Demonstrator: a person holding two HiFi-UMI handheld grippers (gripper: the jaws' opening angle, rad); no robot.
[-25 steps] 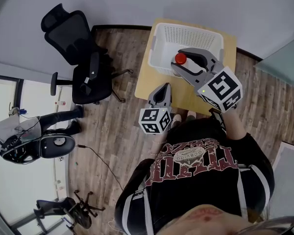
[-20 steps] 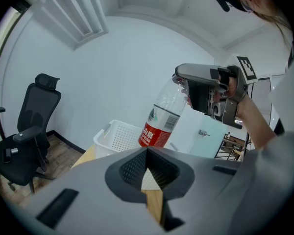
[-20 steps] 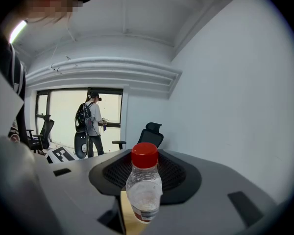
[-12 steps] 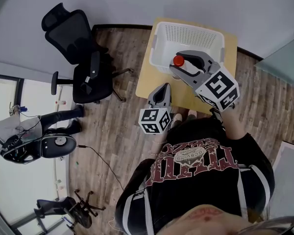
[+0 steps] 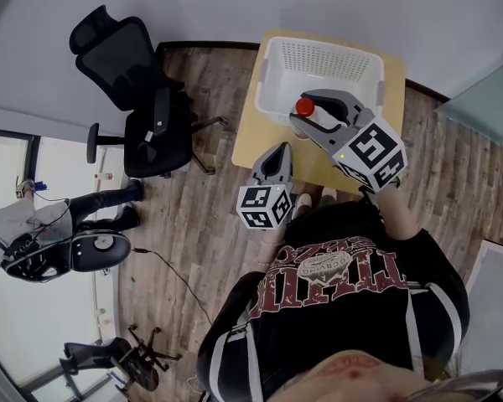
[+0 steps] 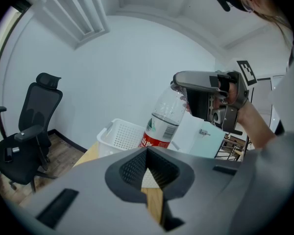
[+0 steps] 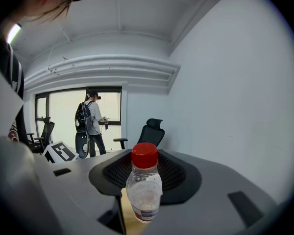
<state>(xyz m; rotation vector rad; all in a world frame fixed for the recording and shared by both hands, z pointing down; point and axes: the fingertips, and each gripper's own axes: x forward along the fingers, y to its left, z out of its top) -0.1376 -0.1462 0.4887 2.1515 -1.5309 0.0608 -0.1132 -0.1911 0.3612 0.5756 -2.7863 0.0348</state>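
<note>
A clear plastic bottle (image 5: 308, 114) with a red cap and red label hangs tilted over the front of a white perforated basket (image 5: 274, 68). My right gripper (image 5: 314, 115) is shut on the bottle (image 7: 144, 189), whose cap stands up between the jaws. From the left gripper view the bottle (image 6: 164, 116) slants above the basket (image 6: 117, 136), with the right gripper (image 6: 196, 89) around its top. My left gripper (image 5: 276, 157) is lower, near the table's front edge, its jaws closed together with nothing between them (image 6: 148, 168).
The basket rests on a small wooden table (image 5: 250, 134). A black office chair (image 5: 142, 90) stands to the left on the wood floor. Another person (image 7: 90, 121) with a backpack stands by the window. A pale glass-like panel (image 5: 486, 99) lies at the right.
My right gripper has carried the bottle a little to the left and lower over the basket's front. The left gripper has stayed where it was.
</note>
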